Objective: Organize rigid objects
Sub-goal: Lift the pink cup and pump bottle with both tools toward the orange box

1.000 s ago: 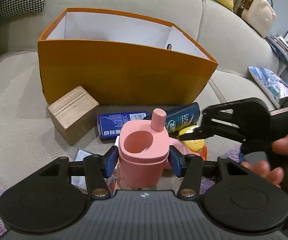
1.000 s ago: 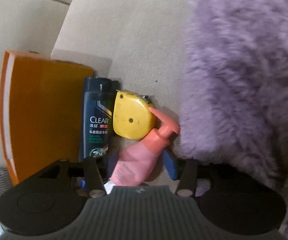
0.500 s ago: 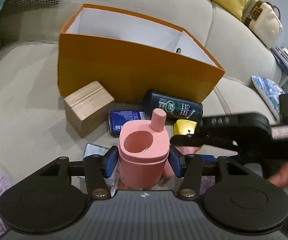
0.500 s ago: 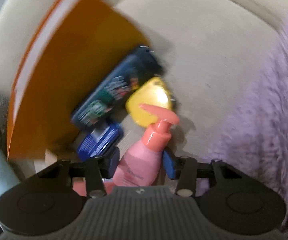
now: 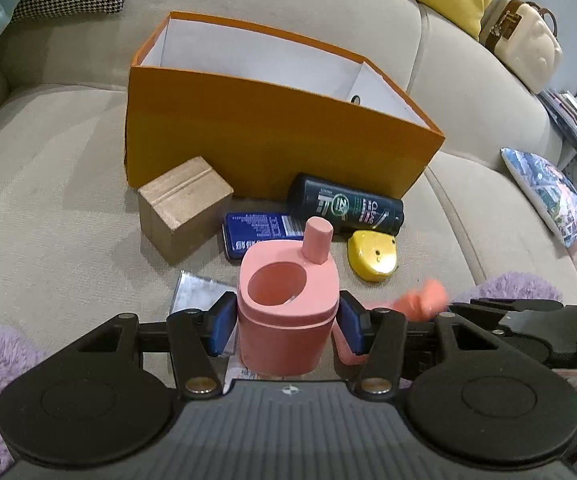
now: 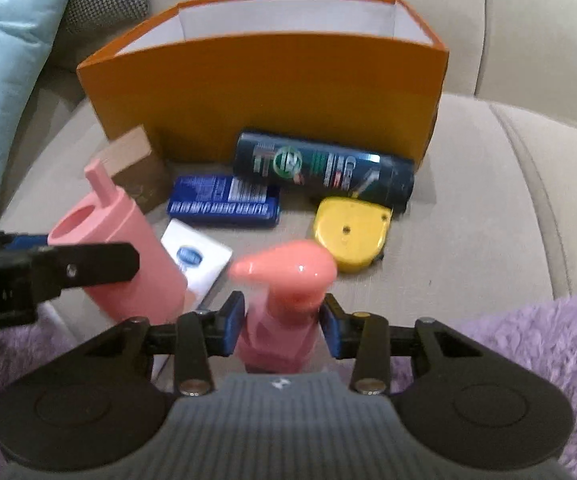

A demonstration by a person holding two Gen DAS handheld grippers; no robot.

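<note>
Gripping a pink pump bottle (image 6: 284, 320) by its neck, the right claw (image 6: 284, 324) now holds it upright with the nozzle pointing to nine o'clock; a second ago that bottle lay slanted on the sofa beside the yellow tape measure (image 6: 350, 238). The jaws have just been closing and the blue pads now press on the bottle from both sides. The view has swung round too, so the orange box (image 6: 272, 92) stands straight ahead at twelve o'clock instead of lying along the left edge.

The left claw (image 5: 286, 324) is narrowed on a pink cup-shaped holder (image 5: 288, 304) with a stub at its rim, pads touching both flanks, much as before. In its view the box (image 5: 264, 140) has slid further up and away, and its white inside looks bare.

Left on the sofa cushion (image 5: 48, 208), just in front of the box: a wooden block (image 5: 184, 208) at eleven o'clock, a blue tin (image 5: 260, 234), a dark shampoo bottle (image 5: 346, 210) lying against the box wall, and the tape measure at one o'clock. A white sachet (image 6: 196, 258) lies nearer the claws.

Both claws seem loaded, and I judge the next stage is carrying both over the box rim; nothing appears stowed yet.
</note>
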